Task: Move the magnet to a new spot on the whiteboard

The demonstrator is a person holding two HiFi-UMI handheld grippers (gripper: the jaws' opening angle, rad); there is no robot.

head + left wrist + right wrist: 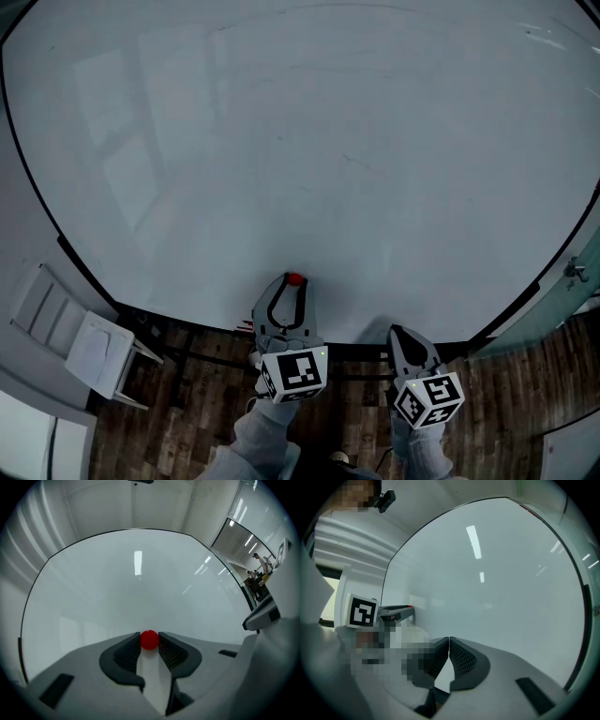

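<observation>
A small, round, glossy red magnet (149, 640) is gripped between the 2 dark, ribbed pads of the left gripper (149, 642) — both pads are pressed against its sides, and the magnet is seen against the large, smooth, glossy whiteboard with a thin dark frame (281, 141). In the head view the magnet is placed low on the board, close above its bottom edge and slightly left of the middle. The right gripper (448, 641) is held just beside the left one, near the same bottom edge, with its 2 ribbed pads clenched tip to tip and nothing between them. A white cube with black square markers is carried on each grey, matt gripper body, the left cube (294, 372) and the right cube (428, 400). A dark wooden plank floor (525, 394) and a white slatted stand (98, 352) are shown only in the head view, below the board. Bright strip-light reflections on the board are shown only in the 2 gripper views — in the head view the surface is rendered dull and grey.
</observation>
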